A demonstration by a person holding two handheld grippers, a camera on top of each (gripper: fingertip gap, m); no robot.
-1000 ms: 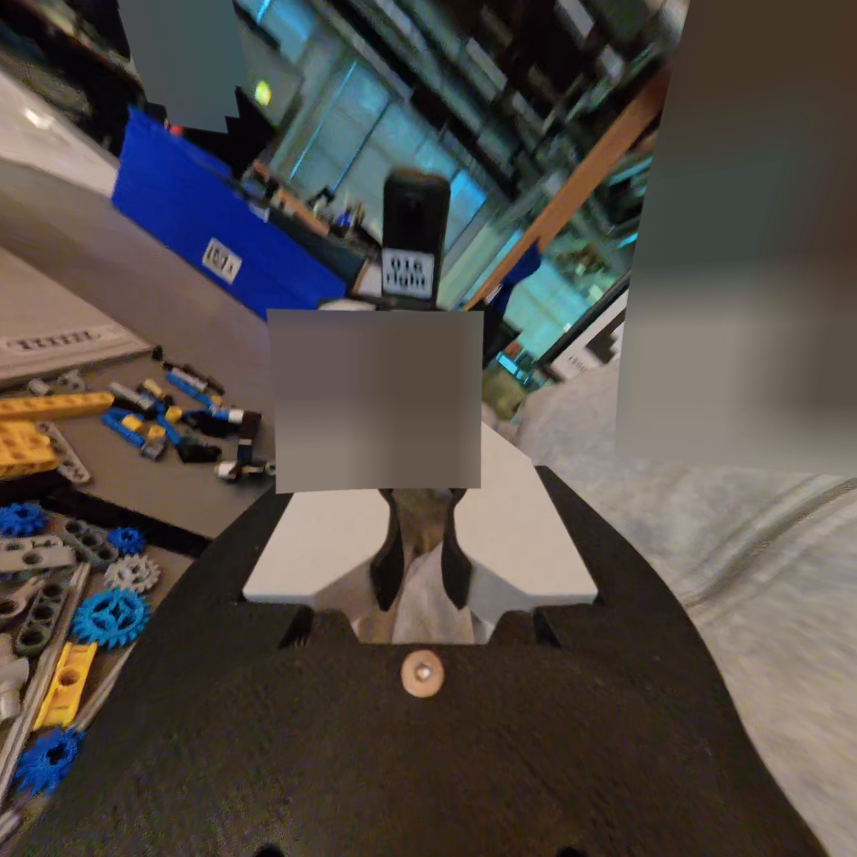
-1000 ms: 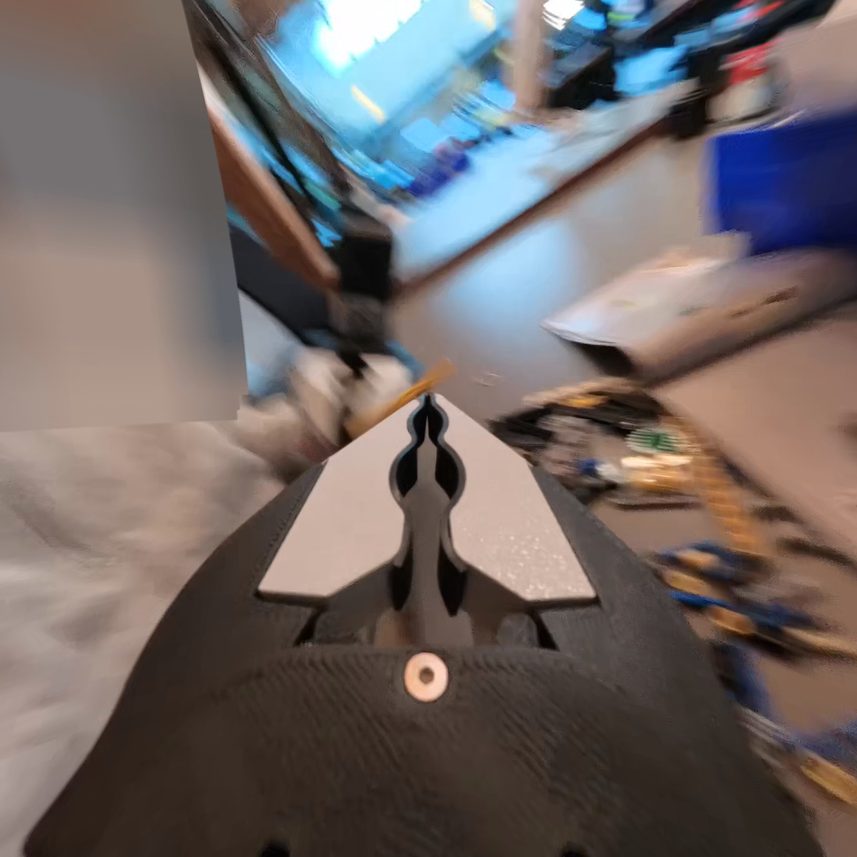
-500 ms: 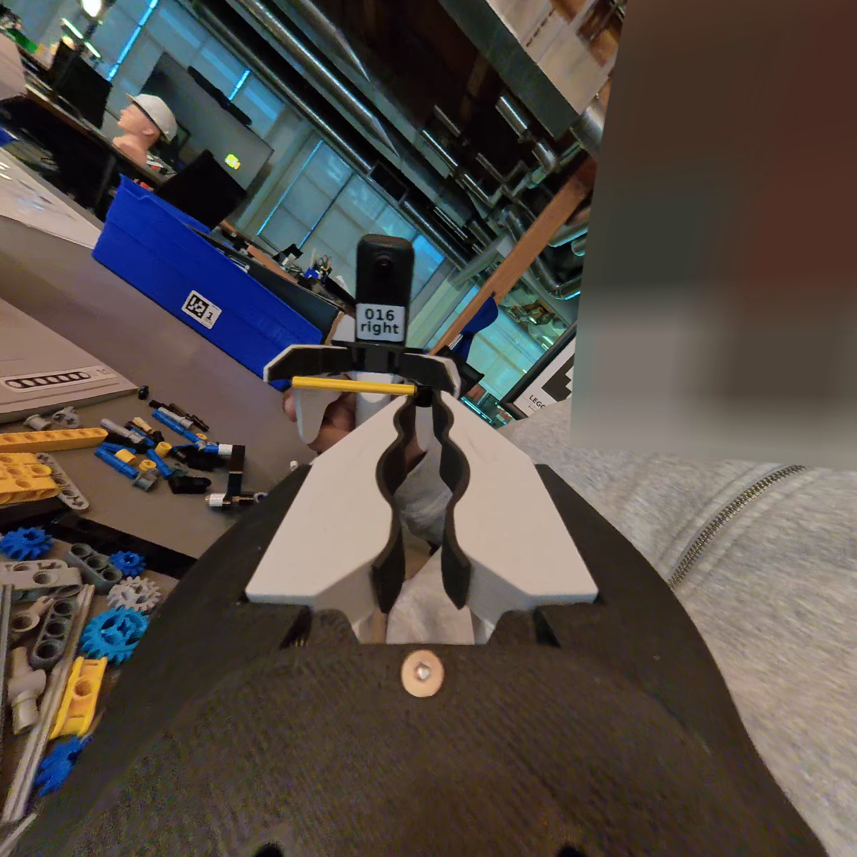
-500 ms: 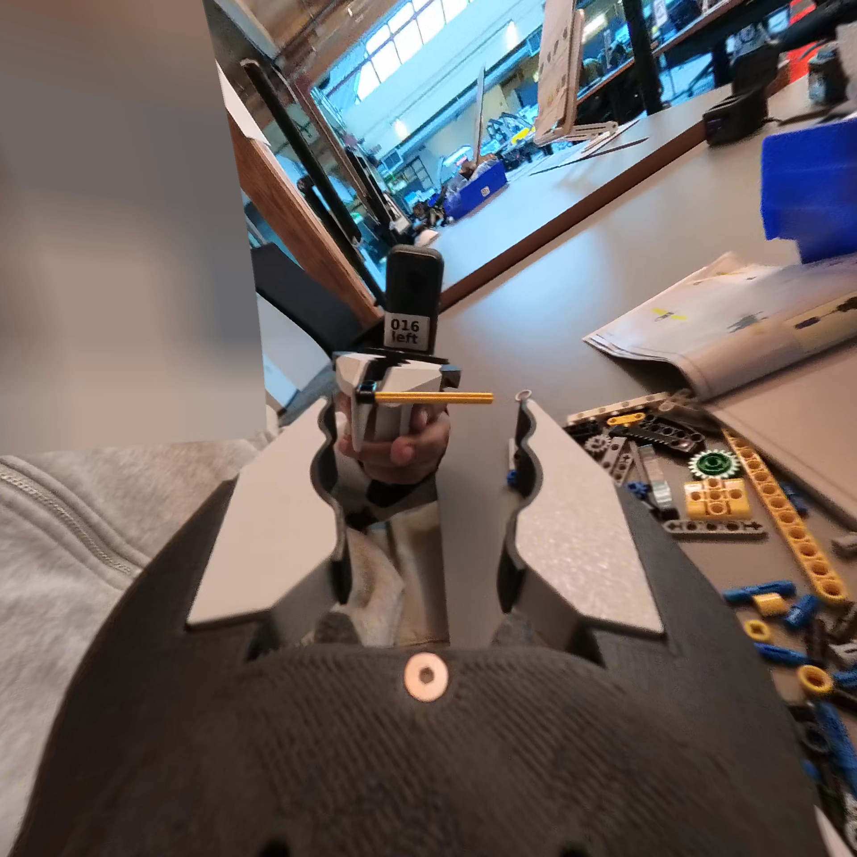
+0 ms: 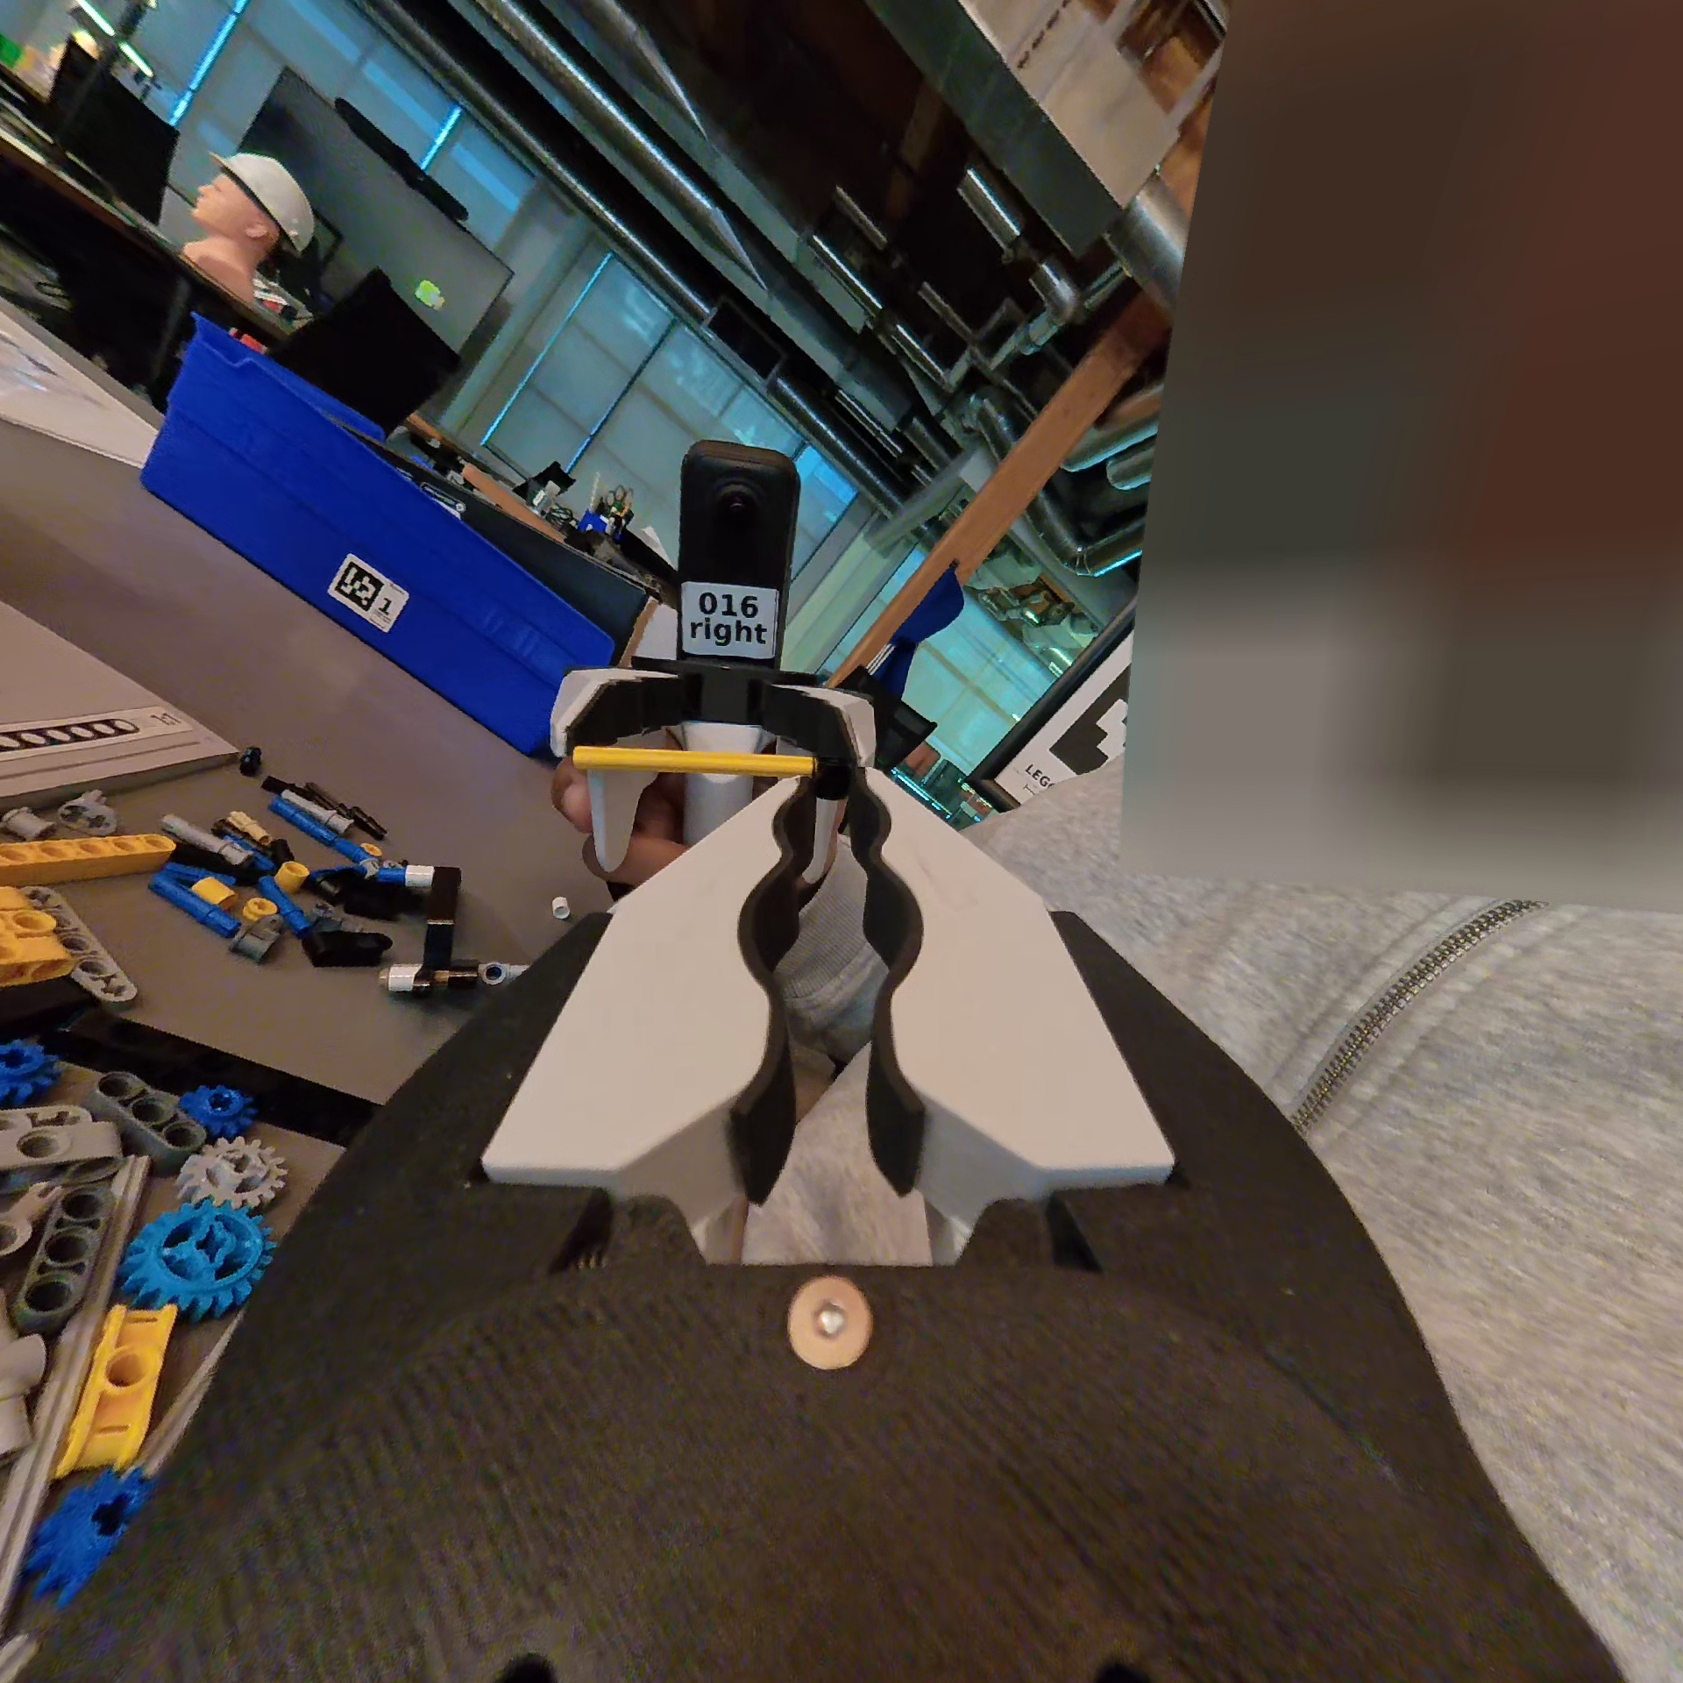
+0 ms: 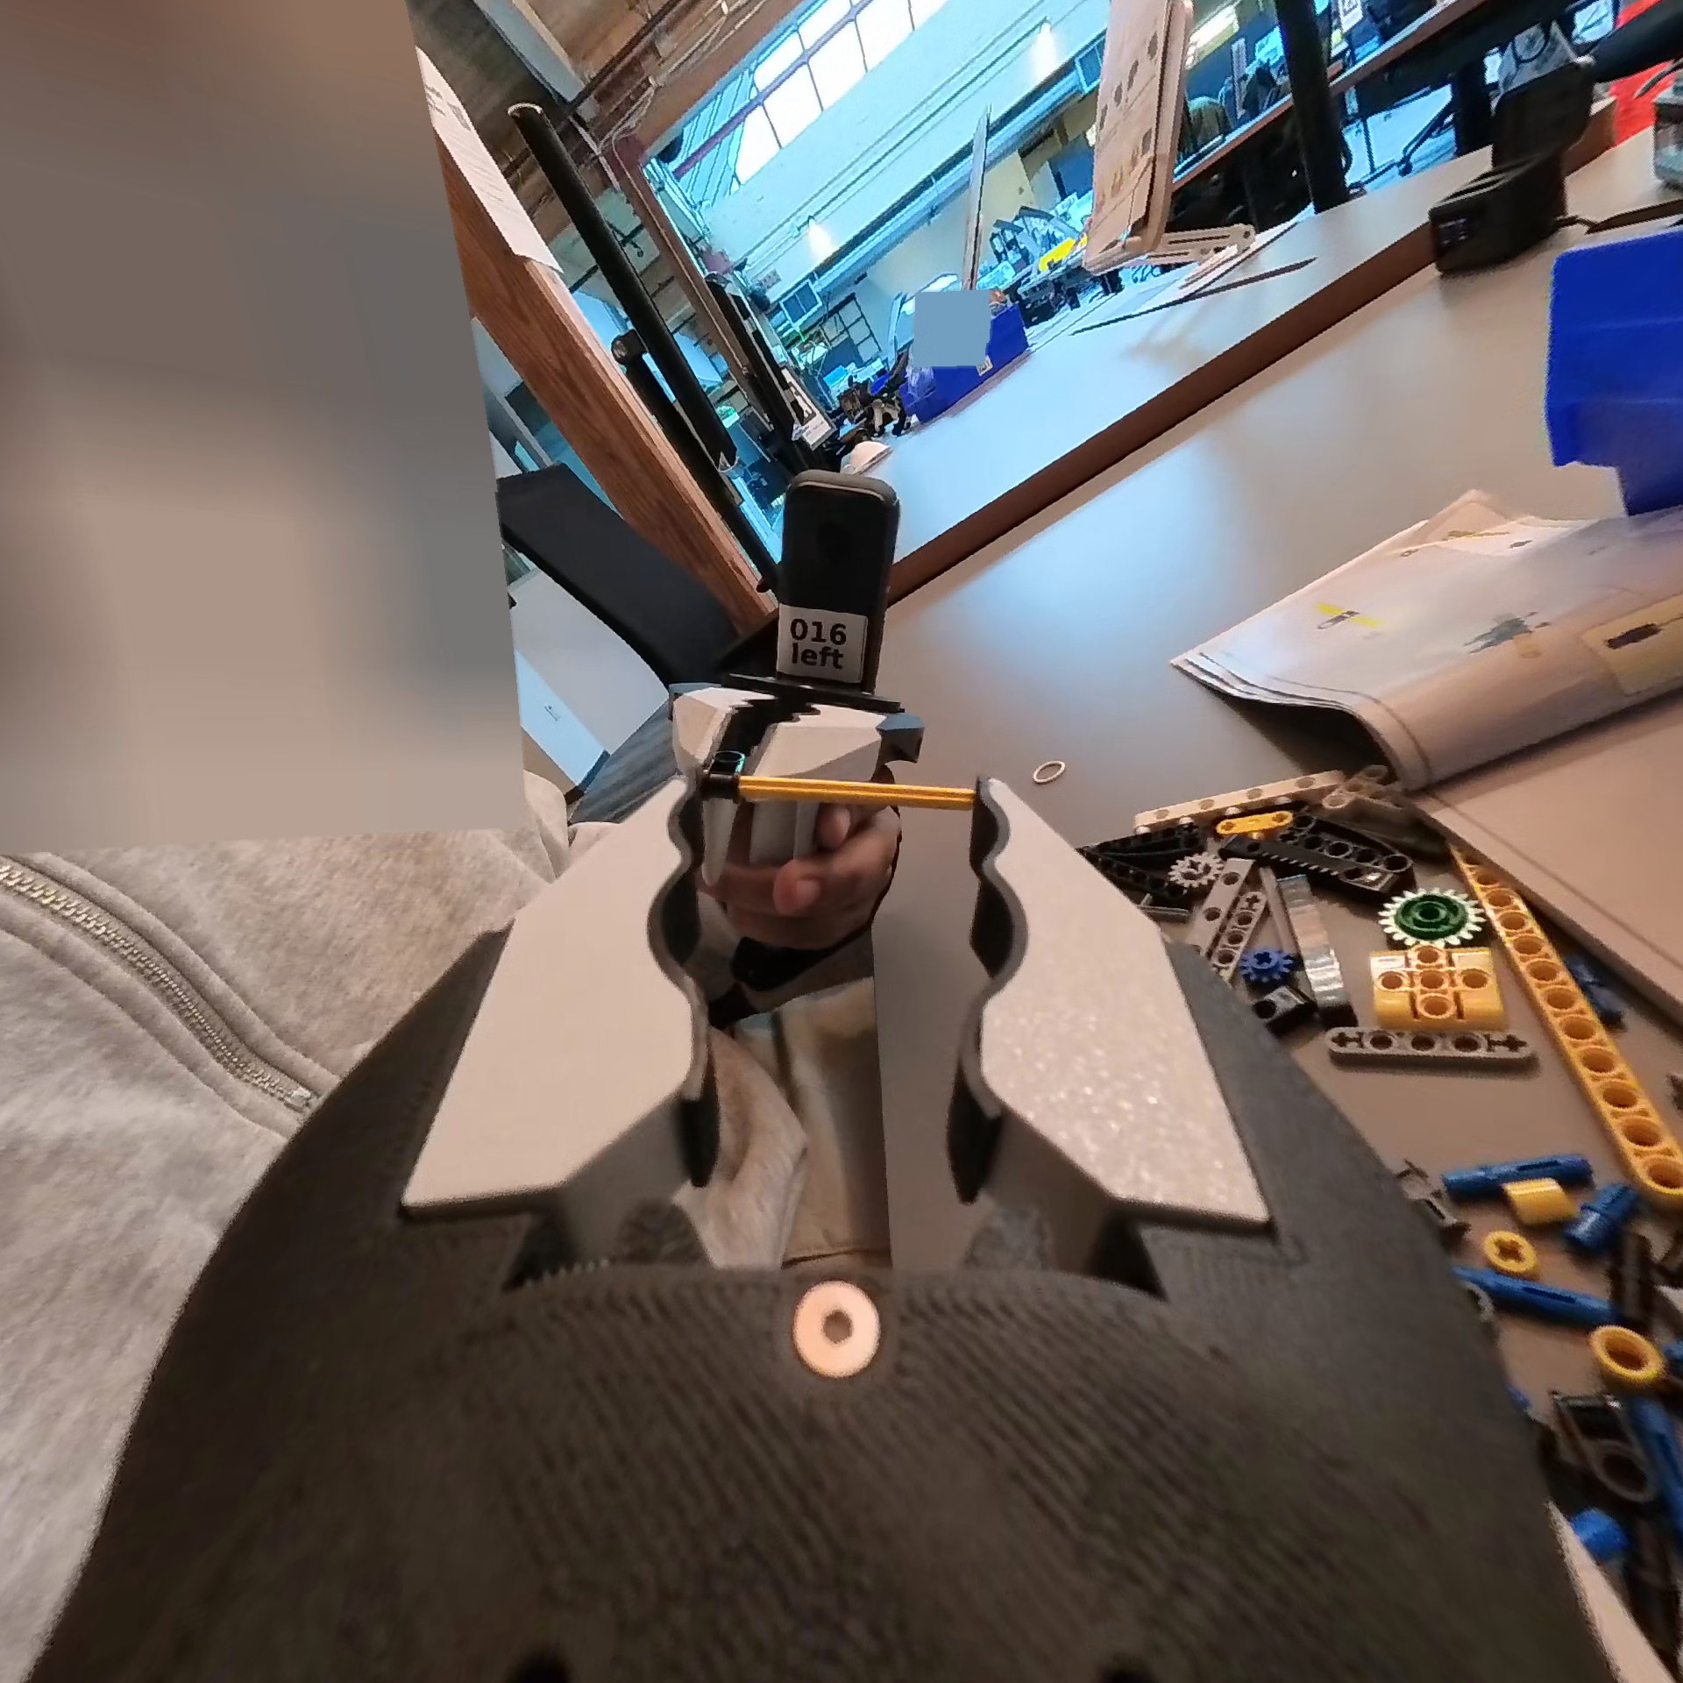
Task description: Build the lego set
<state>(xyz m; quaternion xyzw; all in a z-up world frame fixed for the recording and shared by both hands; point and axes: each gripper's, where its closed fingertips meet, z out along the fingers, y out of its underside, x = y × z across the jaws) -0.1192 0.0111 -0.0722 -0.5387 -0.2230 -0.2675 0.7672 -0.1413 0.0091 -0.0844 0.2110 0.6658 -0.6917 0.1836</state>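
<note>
My left gripper (image 5: 824,801) is shut on a small black connector (image 5: 831,783) at the end of a thin yellow axle (image 5: 692,760), held in the air above the person's lap. The axle sticks out sideways. In the right wrist view the axle (image 6: 856,792) spans the gap between my right gripper's (image 6: 833,801) open jaws, its free end close to the right fingertip (image 6: 988,801). The left gripper (image 6: 729,788) shows there farther off. The right gripper (image 5: 719,729) faces me, open, in the left wrist view.
Loose Lego parts (image 5: 273,874) and blue gears (image 5: 196,1257) lie on the grey table (image 5: 228,656). A blue bin (image 5: 364,546) stands behind them. The right wrist view shows an instruction booklet (image 6: 1457,656), a long yellow beam (image 6: 1566,1020) and a green gear (image 6: 1425,918). A grey hoodie (image 5: 1366,1184) fills the near side. Both grippers' tips are close together, under 4 cm apart. It is some 12 cm from my right tips to the green gear (image 6: 1425,918).
My right gripper was shut a second ago and has opened wide. My left gripper keeps hold of the axle's black end. Both grippers have steadied, facing each other.
</note>
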